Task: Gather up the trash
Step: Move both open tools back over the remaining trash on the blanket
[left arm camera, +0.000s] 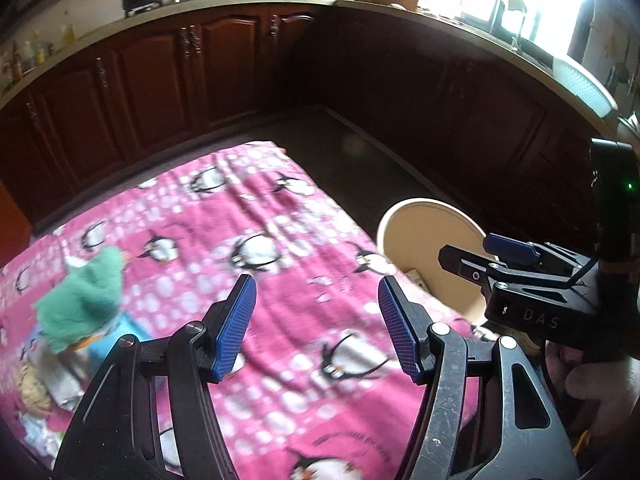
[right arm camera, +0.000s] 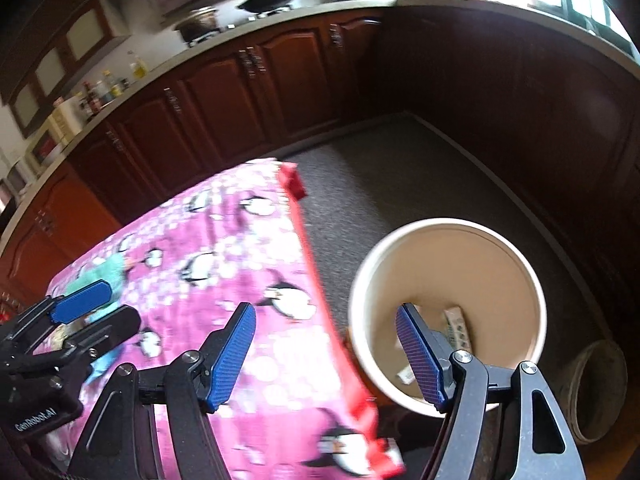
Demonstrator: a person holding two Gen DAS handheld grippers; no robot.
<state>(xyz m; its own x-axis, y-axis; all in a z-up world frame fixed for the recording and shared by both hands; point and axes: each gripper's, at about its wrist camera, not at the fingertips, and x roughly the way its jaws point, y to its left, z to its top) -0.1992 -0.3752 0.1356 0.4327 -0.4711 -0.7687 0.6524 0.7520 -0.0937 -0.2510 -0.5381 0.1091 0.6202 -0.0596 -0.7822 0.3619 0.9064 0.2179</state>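
Trash (left arm camera: 60, 364) lies heaped at the near left edge of the penguin-print cloth (left arm camera: 260, 216) covering the counter, beside the left tongs (left arm camera: 316, 328), which stand apart and empty. The right tongs (right arm camera: 326, 354) also gape with nothing between them, over the cloth's edge and the rim of the tan bin (right arm camera: 500, 264). Farther off, a few scraps (right arm camera: 456, 326) already sit inside the bin, so I judge the job partly done, with the heap left.

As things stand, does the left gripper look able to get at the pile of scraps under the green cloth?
Probably yes. The left gripper is open and empty, and the green cloth with the scraps lies uncovered on the penguin tablecloth just to its left, nothing between them.
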